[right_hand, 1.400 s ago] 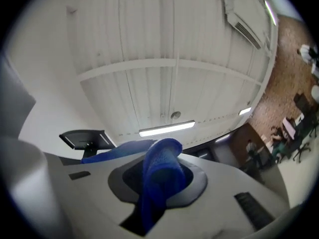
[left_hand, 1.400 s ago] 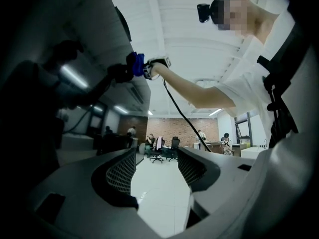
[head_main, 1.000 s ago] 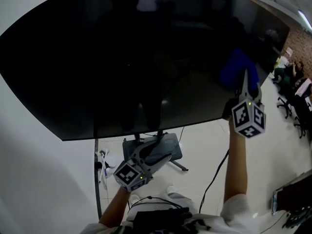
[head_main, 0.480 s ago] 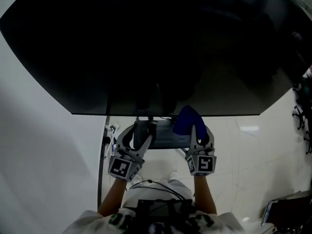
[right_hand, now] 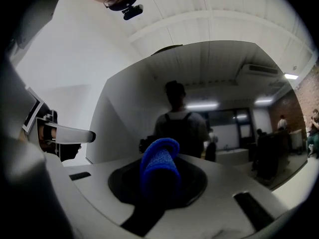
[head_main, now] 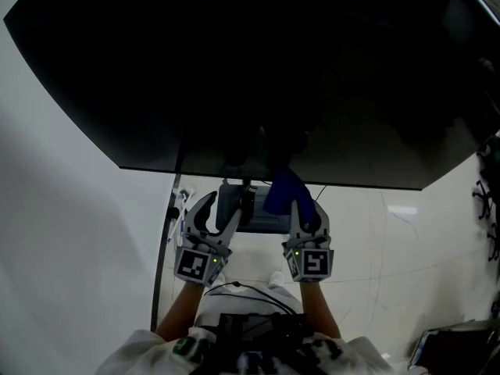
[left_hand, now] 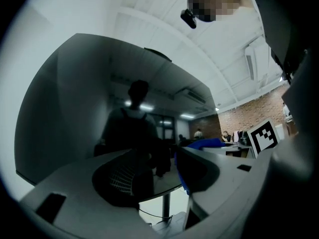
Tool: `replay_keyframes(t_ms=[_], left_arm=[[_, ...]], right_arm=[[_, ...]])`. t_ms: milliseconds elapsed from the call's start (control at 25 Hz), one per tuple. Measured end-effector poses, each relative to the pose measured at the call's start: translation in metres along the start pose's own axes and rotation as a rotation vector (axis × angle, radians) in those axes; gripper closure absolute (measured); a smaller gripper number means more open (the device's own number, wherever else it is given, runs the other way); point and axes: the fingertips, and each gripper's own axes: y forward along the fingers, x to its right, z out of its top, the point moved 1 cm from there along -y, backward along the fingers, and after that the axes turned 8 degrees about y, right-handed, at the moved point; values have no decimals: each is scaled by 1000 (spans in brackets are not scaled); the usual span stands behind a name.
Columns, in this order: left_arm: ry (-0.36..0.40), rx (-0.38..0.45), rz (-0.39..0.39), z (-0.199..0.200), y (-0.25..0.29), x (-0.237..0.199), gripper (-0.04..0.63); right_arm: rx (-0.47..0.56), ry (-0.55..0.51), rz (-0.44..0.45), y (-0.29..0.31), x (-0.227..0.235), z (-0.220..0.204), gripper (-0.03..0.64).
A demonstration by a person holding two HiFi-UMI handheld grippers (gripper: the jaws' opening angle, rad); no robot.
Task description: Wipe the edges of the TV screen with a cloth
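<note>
The large black TV screen [head_main: 258, 69] fills the upper head view; its bottom edge runs across the middle. Both grippers sit side by side just below that edge, near its centre. My right gripper [head_main: 306, 206] is shut on a rolled blue cloth [head_main: 284, 191], whose top reaches the screen's bottom edge. In the right gripper view the blue cloth [right_hand: 159, 166] stands up between the jaws of the right gripper [right_hand: 159, 185], facing the TV screen [right_hand: 209, 98]. My left gripper [head_main: 223, 204] is open and holds nothing. In the left gripper view, the left gripper [left_hand: 162, 176] points at the TV screen [left_hand: 99, 113].
The TV's stand base [head_main: 254, 217] sits on the pale floor under the grippers, with cables [head_main: 336, 248] trailing from it. A dark pole [head_main: 166, 248] runs down at the left beside a white wall [head_main: 62, 248]. Office chairs [head_main: 488, 201] stand far right.
My right gripper came down with the cloth from the screen's right side to below the middle of its bottom edge. It now sits beside the left gripper, which barely moved.
</note>
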Motion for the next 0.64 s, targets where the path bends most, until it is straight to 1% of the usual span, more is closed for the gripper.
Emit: replay_keyframes(t_ms=[240,400,640], left_arm=[[12,-4,3,-5,1,1,368],[42,13,-7,-11,-1,0,368],[28,13,6,-18,-1,-9,368]], right_arm=[[-3,-21,17,-4,-1,-1,548],[-14,12,8,-5,-4,0,548],[-29,7,11,-3,-5,-9,548]])
